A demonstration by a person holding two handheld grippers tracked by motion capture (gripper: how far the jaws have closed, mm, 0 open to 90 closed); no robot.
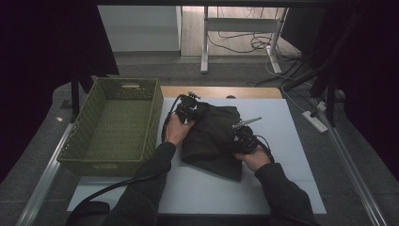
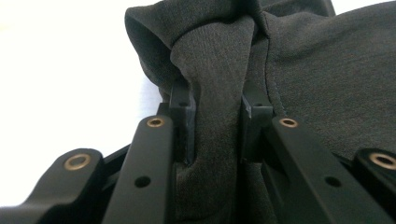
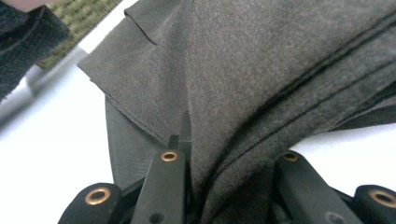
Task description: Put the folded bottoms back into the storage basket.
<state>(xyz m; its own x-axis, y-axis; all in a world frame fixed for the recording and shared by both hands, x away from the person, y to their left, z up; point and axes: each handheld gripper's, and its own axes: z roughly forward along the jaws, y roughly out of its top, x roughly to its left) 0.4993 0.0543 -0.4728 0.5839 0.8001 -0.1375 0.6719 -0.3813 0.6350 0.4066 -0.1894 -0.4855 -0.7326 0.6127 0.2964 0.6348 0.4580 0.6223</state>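
Observation:
A dark grey folded garment lies on the white board in the middle of the table. My left gripper is at the garment's far left edge. In the left gripper view its jaws pinch a bunched fold of the garment between the pads. My right gripper is at the garment's right edge. In the right gripper view it is shut on several stacked layers of the cloth, and the cloth drapes over its right jaw.
A green woven basket stands on the left, close beside the board, and it holds nothing; its weave also shows in the right gripper view. Bare white board lies in front of and right of the garment. Table legs and cables are beyond the far edge.

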